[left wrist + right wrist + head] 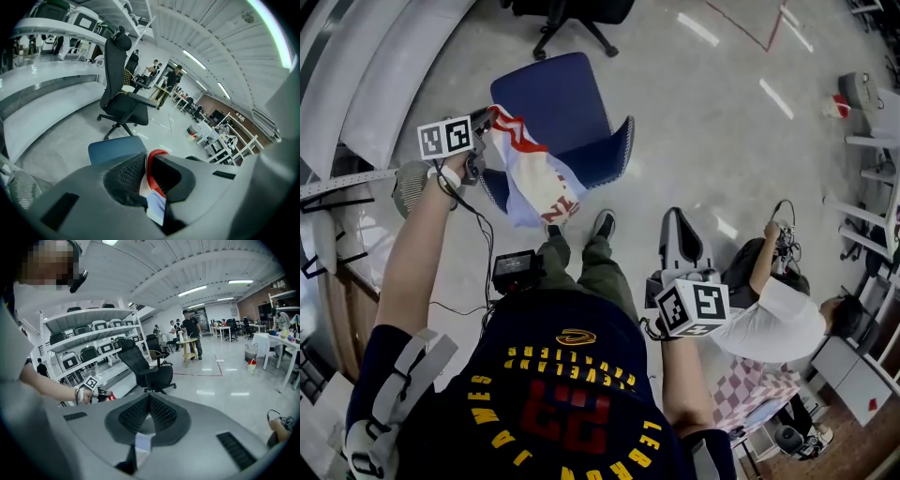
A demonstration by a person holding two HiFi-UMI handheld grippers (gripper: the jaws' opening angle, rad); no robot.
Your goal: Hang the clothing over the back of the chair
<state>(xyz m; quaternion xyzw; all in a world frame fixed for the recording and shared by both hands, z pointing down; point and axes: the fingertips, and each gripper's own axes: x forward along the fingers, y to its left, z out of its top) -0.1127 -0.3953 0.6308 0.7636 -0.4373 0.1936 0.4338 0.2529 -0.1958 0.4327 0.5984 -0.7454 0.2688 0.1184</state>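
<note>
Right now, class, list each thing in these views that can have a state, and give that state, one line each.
left claw: shut on the jersey
right claw: shut, nothing held
jersey: hanging loose from the left claw, by the blue chair
blue chair: upright, nothing on its seat
black office chair: upright, unoccupied
</note>
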